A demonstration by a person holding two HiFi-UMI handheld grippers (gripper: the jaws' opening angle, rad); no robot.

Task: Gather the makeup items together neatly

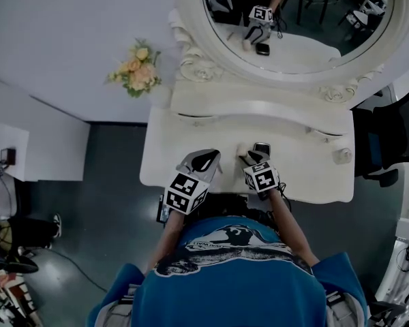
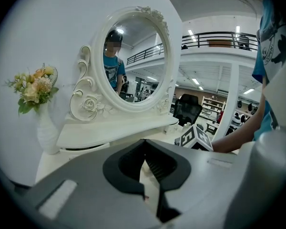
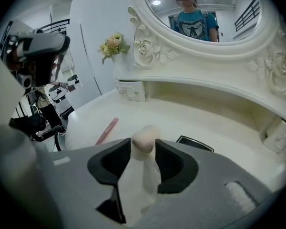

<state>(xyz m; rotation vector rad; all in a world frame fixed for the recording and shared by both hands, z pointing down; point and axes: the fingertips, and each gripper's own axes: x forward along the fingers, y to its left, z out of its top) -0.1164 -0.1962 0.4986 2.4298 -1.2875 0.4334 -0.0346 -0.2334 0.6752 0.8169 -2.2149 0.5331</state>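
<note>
A pale beige rounded makeup sponge (image 3: 145,138) stands on the white vanity table (image 1: 191,135) between the jaws of my right gripper (image 3: 144,146). The jaws flank it closely, and it keeps its round shape, unsqueezed. Just right of it lies a black compact (image 3: 194,143), which also shows in the head view (image 1: 261,148) beside the right gripper (image 1: 252,157). A pink stick-shaped item (image 3: 107,130) lies further left on the table. My left gripper (image 1: 204,161) hovers over the table's front left, its jaw tips (image 2: 144,143) meeting with nothing between them.
A large oval mirror (image 1: 300,19) in an ornate white frame rises behind a raised shelf (image 1: 259,107). A white vase of flowers (image 1: 138,68) stands at the back left. A small white jar (image 1: 341,155) sits at the right end. A black office chair (image 1: 395,135) stands beyond the table's right side.
</note>
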